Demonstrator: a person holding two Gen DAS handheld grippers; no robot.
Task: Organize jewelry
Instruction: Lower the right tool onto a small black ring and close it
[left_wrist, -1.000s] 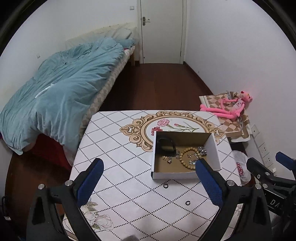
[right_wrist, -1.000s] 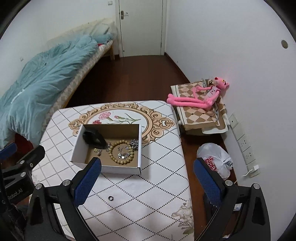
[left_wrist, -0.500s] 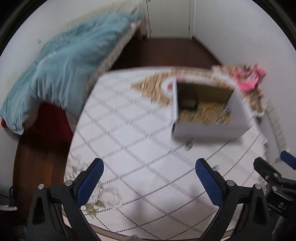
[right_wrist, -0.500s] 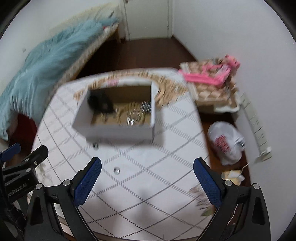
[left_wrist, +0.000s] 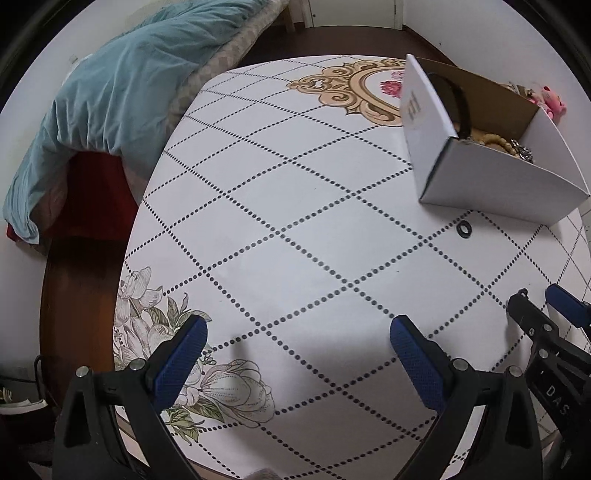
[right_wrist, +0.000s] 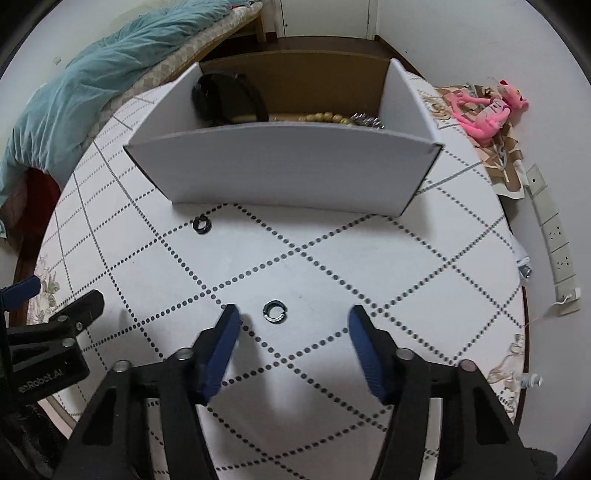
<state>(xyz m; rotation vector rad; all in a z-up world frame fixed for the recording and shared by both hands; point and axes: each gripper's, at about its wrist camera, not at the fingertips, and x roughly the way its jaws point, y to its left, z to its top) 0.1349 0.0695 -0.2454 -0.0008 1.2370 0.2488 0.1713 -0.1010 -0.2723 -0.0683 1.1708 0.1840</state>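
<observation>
Hovering low over the table (right_wrist: 406, 266), the right gripper (right_wrist: 291, 321) gapes wide and empty, a silver ring (right_wrist: 273, 312) lying between its fingertips.
A black ring (right_wrist: 202, 224) lies just beside the white box (right_wrist: 295, 166) holding beads (right_wrist: 325, 118). The left gripper (left_wrist: 295, 338), part-lettered "Robot.AI", is spread wide, holding nothing.

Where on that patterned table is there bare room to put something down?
The widest bare stretch of the table runs from the white box towards the bed-side edge. It is tighter in front of the box: one ring lies near its wall, another ring by the right gripper.
</observation>
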